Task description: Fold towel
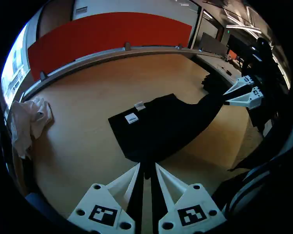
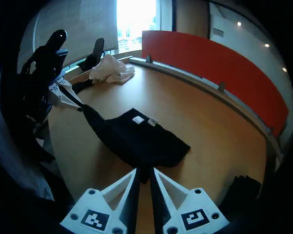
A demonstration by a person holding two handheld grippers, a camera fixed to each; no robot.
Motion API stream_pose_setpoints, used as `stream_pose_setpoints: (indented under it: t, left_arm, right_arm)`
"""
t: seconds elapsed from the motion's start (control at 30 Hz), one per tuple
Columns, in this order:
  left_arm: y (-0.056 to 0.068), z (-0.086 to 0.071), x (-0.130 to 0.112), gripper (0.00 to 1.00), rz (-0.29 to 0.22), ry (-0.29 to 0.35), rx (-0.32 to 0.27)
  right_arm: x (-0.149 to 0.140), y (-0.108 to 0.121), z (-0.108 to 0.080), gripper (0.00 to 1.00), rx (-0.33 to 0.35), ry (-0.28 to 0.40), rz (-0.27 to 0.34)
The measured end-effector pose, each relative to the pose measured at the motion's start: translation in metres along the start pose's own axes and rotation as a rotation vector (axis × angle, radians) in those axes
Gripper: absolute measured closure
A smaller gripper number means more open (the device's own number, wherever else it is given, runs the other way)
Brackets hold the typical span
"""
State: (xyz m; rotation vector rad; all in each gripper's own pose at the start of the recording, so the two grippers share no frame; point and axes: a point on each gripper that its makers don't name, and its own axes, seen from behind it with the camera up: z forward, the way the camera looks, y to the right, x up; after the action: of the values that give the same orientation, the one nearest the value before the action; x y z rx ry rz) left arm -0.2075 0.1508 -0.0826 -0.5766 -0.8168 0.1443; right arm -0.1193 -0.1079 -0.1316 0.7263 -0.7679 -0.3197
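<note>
The black towel (image 1: 162,124) lies on the wooden counter (image 1: 80,117), pulled out between both claws: left claw (image 1: 147,171) pinches one corner, right claw (image 2: 145,174) pinches another.

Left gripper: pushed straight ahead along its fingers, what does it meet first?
The black towel: the left gripper pinches its edge, and the rest of the cloth spreads directly ahead on the table. Beyond that likely bare wood, then the red panel; depth is hard to judge.

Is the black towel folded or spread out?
Spread out: the towel lies open on the table, corners pinched by left gripper and right gripper.
</note>
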Motion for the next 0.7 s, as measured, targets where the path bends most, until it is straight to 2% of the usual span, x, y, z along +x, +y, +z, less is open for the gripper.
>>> stream_pose_setpoints:
  t: [0.3, 0.5, 0.7]
  left_arm:
    - [-0.001, 0.004, 0.003, 0.89, -0.013, 0.0, -0.002]
    - [-0.007, 0.016, 0.011, 0.89, -0.042, 0.004, -0.004]
    - [-0.018, 0.032, 0.022, 0.89, -0.05, 0.004, 0.011]
  right_arm:
    - [-0.002, 0.004, 0.004, 0.83, 0.0, -0.012, 0.002]
    - [-0.001, 0.019, 0.015, 0.83, -0.016, -0.029, -0.001]
    - [0.004, 0.038, 0.032, 0.83, -0.033, -0.042, 0.001]
